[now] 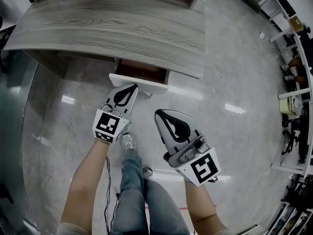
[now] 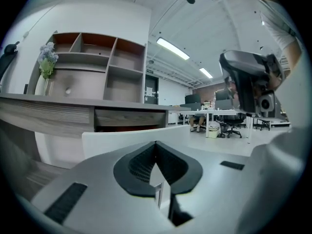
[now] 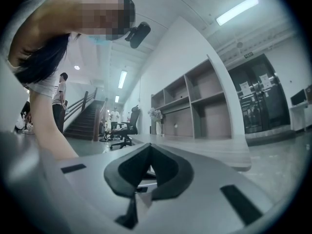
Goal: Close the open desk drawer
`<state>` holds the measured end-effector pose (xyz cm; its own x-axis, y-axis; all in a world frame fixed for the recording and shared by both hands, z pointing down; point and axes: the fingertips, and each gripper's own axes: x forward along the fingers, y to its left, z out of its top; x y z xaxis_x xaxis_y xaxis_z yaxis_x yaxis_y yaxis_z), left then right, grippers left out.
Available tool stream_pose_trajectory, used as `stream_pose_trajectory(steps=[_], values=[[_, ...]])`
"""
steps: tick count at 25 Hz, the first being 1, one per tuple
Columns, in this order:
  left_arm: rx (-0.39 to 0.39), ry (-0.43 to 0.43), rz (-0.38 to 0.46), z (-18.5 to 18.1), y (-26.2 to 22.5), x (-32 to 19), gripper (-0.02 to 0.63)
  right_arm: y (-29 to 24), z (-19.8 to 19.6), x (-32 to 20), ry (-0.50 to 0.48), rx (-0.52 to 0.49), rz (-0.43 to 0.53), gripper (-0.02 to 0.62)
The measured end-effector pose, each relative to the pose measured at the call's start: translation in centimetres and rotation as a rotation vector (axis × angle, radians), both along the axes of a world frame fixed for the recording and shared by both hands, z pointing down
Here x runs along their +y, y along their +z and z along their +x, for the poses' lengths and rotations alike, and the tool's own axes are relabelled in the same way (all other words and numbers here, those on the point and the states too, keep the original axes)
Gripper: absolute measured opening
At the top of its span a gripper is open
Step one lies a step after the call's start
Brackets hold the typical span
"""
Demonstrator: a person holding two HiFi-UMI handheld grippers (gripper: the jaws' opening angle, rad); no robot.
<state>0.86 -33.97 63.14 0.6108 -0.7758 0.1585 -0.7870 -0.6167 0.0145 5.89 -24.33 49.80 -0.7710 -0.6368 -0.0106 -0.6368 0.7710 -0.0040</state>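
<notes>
The grey wood desk (image 1: 107,28) has one drawer pulled out beneath its front edge, with a brown inside (image 1: 142,71) and a white front panel (image 1: 146,83). My left gripper (image 1: 133,87) is shut on nothing, and its tip sits right at that white panel. In the left gripper view the closed jaws (image 2: 156,144) point at the white drawer front (image 2: 122,135), with the dark drawer opening (image 2: 129,118) above it. My right gripper (image 1: 159,113) hangs lower and to the right, clear of the drawer, shut and empty. Its tips (image 3: 148,146) meet in the right gripper view.
A shelf unit (image 2: 97,67) stands behind the desk, with a vase of flowers (image 2: 47,62) at its left. The person's legs and a shoe (image 1: 128,142) are on the shiny tiled floor below the drawer. White desks and chairs (image 2: 219,123) stand to the right, and stairs (image 3: 87,116) are far off.
</notes>
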Motion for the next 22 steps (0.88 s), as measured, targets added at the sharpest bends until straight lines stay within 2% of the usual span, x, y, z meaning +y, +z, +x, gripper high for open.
stream_pose_trajectory(steps=[5,22], values=[[-0.017,0.023,-0.006,0.7,0.6,0.0,0.009,0.0,0.5,-0.6,0.011,-0.002,-0.005,0.008],[-0.002,-0.034,-0.015,1.1,0.3,-6.2,0.009,0.5,2.4,-2.7,0.059,-0.005,-0.027,0.008]])
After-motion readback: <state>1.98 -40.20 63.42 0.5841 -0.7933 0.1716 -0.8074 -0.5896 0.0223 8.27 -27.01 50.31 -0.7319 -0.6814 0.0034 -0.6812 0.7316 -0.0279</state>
